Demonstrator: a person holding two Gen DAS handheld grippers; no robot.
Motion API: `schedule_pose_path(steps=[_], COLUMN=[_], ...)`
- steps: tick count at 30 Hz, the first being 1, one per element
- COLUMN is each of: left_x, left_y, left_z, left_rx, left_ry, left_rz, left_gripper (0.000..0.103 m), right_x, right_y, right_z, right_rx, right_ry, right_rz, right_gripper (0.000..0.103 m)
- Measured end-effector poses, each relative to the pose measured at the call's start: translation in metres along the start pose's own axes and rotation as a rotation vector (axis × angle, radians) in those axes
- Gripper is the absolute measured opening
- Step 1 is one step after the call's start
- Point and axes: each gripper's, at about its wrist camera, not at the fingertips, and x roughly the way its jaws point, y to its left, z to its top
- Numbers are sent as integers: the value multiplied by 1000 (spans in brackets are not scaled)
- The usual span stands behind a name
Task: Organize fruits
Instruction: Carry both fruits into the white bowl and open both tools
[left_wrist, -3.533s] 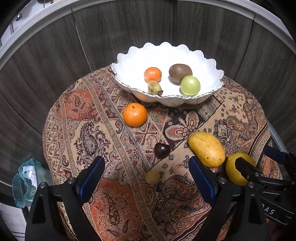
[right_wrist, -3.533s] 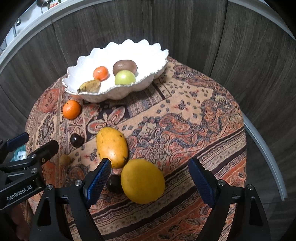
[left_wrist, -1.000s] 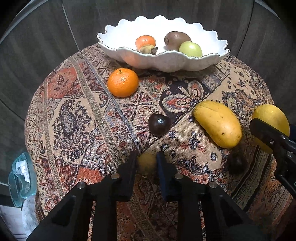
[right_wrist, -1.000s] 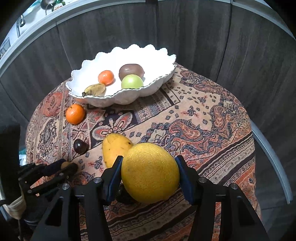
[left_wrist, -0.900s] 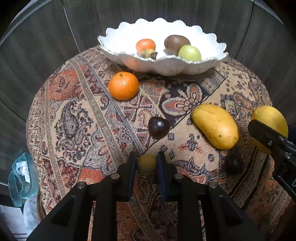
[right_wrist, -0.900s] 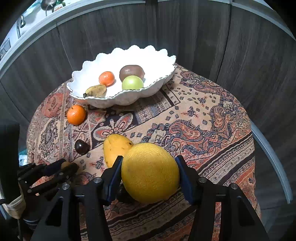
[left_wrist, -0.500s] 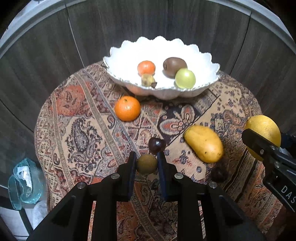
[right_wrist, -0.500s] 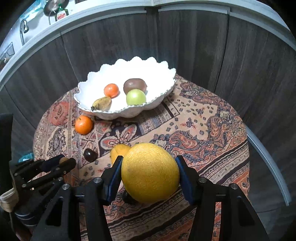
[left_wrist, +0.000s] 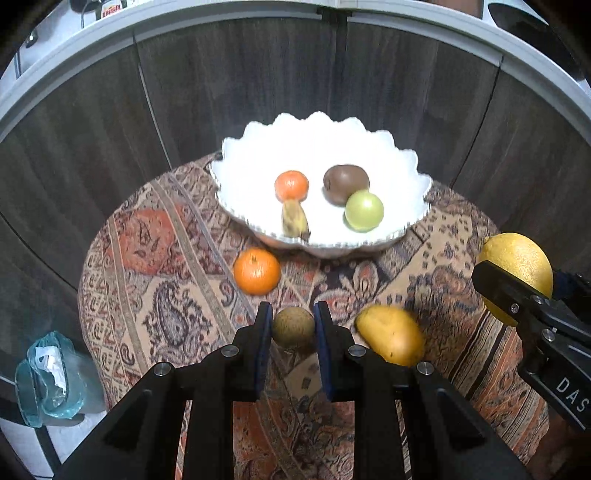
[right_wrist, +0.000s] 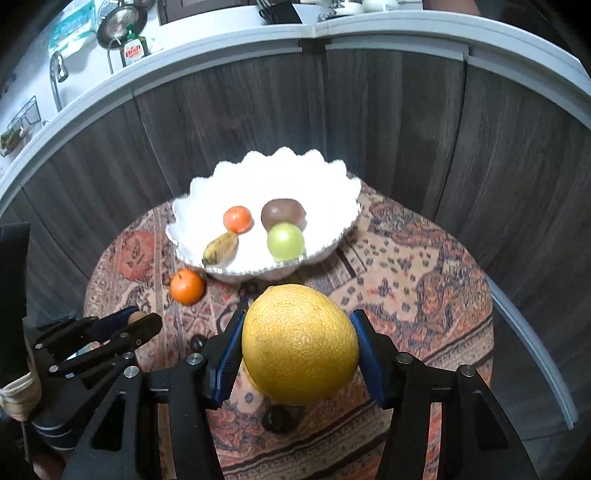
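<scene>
My left gripper (left_wrist: 293, 325) is shut on a small brownish-yellow round fruit (left_wrist: 293, 327) and holds it above the table. My right gripper (right_wrist: 299, 347) is shut on a large yellow citrus (right_wrist: 299, 343), also lifted; it shows at the right of the left wrist view (left_wrist: 517, 269). A white scalloped bowl (left_wrist: 317, 144) at the back holds a small mandarin (left_wrist: 291, 184), a kiwi (left_wrist: 345, 183), a green fruit (left_wrist: 364, 211) and a small banana (left_wrist: 294, 221). An orange (left_wrist: 256, 271) and a yellow mango (left_wrist: 389, 339) lie on the patterned cloth.
The round table has a paisley cloth (left_wrist: 155, 295) and drops off on all sides. Dark wood panels (left_wrist: 258, 92) stand behind the bowl. A small dark fruit (right_wrist: 197, 342) lies on the cloth. A plastic bag (left_wrist: 48, 376) lies on the floor at left.
Both grippers have risen and drawn back from the table with their fruits held. The bowl and the table look smaller and farther away.
</scene>
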Motion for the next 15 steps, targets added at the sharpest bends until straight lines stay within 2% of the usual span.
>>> schedule_pose_path(steps=[5, 15], left_x=[0, 14], left_y=[1, 7], left_z=[17, 59], left_rx=[-4, -10], left_ry=[-26, -61], left_rz=[-4, -23], left_gripper=[23, 23], right_x=[1, 24], right_y=[-1, -7], right_z=[20, 52], right_rx=[-10, 17], right_ry=[-28, -27], right_rz=[0, 7], right_gripper=[57, 57])
